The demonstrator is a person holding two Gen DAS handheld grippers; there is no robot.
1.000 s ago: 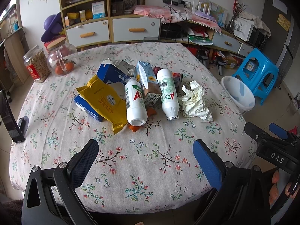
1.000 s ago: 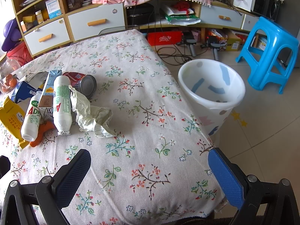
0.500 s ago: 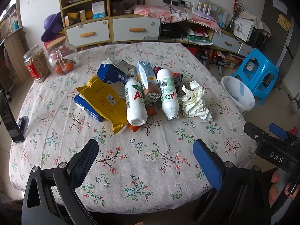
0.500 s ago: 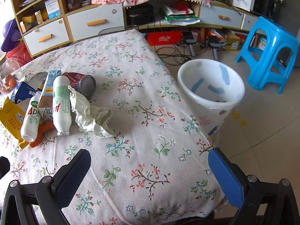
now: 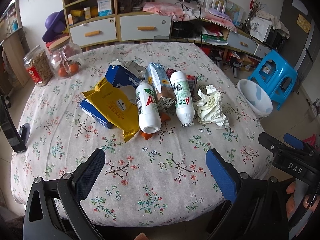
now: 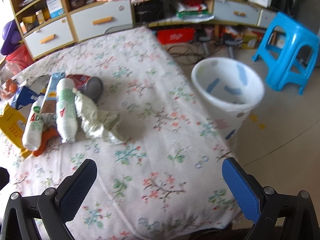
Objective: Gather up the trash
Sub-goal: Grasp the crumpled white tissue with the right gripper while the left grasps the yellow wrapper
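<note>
Right gripper (image 6: pixel 159 182): jaws spread wide, empty, hovering over the near edge of the worktop (image 6: pixel 140 160). Left gripper (image 5: pixel 155 172): likewise wide apart and empty, facing the trash pile. Crumpled paper (image 6: pixel 100 120) lies nearest the right gripper, touching a white bottle (image 6: pixel 66 110); a second bottle (image 5: pixel 147 108), carton (image 5: pixel 160 84) and yellow pouch (image 5: pixel 114 106) lie beyond. The bin (image 6: pixel 228 94) stands on the floor just beside the worktop's right edge. Recommendation: take the paper first, closing across its bulk, and clear the neighbouring bottle before lifting.
</note>
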